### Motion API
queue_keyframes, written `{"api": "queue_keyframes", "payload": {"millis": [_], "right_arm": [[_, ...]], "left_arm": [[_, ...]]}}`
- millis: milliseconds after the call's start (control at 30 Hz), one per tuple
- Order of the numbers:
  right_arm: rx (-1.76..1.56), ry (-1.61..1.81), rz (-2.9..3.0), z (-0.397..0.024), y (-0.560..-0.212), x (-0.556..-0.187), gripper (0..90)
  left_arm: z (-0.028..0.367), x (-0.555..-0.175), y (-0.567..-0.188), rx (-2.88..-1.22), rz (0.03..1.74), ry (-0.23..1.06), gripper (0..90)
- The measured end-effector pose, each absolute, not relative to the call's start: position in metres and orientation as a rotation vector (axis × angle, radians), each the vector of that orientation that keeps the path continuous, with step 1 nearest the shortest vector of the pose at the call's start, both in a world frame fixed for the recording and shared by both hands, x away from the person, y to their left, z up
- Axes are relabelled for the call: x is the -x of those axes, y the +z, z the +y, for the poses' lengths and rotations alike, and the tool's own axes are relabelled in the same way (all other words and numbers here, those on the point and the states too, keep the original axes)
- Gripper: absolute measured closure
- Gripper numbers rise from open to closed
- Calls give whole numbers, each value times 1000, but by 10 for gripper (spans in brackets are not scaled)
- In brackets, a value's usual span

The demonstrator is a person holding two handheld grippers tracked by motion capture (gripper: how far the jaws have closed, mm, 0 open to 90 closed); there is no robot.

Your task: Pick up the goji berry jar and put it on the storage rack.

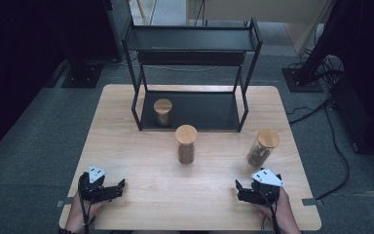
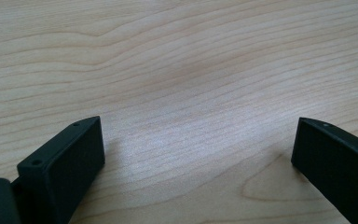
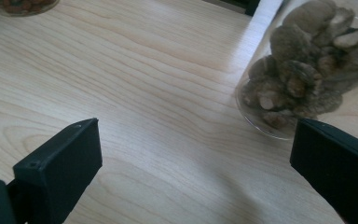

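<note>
Nearest to me, both claws rest low at the near edge of the pale wooden table (image 1: 126, 122), jaws spread wide and holding nothing. My left claw (image 1: 117, 187) sits near the left corner; in the left gripper view its jaws frame bare wood grain. My right claw (image 1: 241, 189) sits near the right corner, and in the right gripper view its jaws point toward the clear glass jar of dried brown mushrooms with a round wooden lid (image 3: 303, 79), which stands just beyond and to the right jaw's side, not between the jaws.

That mushroom jar (image 1: 262, 147) stands on the table's right part, apart from the black metal two-tier rack (image 1: 195, 46) at the far side. A second wooden-lidded jar of brown nuts (image 1: 186, 145) stands mid-table, just in front of the rack, and a shorter wooden-lidded jar (image 1: 163, 112) already sits on the rack's lower shelf.

I judge this the approach: nothing is gripped yet. Next I would slide the right claw forward and rightward until the mushroom jar sits squarely between its jaws, then close gently on the glass.
</note>
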State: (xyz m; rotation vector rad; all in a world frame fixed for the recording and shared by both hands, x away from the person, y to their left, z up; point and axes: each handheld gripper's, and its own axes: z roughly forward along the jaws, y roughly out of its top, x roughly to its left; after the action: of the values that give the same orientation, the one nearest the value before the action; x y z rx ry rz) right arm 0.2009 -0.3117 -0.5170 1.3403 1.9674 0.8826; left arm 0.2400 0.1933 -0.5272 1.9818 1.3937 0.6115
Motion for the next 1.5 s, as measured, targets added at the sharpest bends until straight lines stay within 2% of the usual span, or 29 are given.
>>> {"api": "queue_keyframes", "payload": {"millis": [1500], "right_arm": [[-1270, 956, 2042, -244, -514, -221, 16]], "left_arm": [[193, -240, -527, -1985, 1388, 610, 27]]}}
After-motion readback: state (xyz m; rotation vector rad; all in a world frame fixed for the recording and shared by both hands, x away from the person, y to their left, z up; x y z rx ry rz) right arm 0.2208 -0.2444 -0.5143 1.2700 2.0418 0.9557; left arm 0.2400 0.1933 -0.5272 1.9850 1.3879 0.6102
